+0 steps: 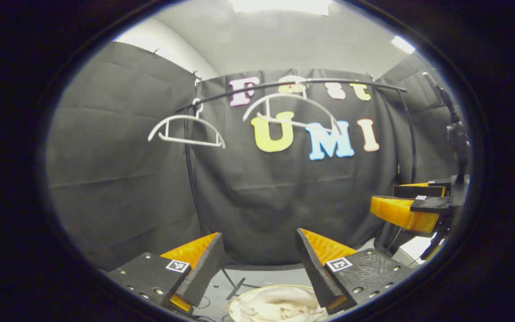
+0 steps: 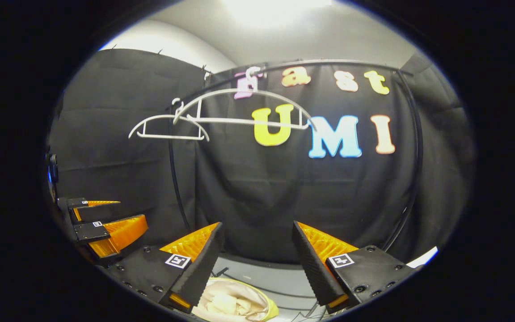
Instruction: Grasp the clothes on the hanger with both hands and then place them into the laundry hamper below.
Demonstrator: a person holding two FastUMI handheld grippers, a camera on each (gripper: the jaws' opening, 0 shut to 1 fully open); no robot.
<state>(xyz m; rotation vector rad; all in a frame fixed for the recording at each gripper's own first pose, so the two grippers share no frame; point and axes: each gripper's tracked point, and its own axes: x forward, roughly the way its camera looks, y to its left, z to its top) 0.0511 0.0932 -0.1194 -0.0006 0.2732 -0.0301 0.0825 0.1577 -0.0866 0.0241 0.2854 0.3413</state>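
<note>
My left tool point(image 1: 259, 250) is spread wide and pinches nothing. My right tool point(image 2: 257, 250) is spread wide too, with nothing between its fingers.

In the left gripper view I see the right tool off to the side, near the edge, and in the right gripper view I see the left tool low on the other side. Both sit well apart from each other.

Two white hangers hang up high on a black rail point(image 1: 338, 82). One hanger point(image 1: 187, 132) is nearer the end of the rail, and the other hanger point(image 1: 291, 112) is close to the middle. Both hangers are bare.

The clothes point(image 1: 280, 306) are pale and crumpled. They lie inside the laundry hamper point(image 2: 272, 309), which sits on the floor point(image 2: 280, 279) right below my tools. The hamper has a yellow rim.
</note>
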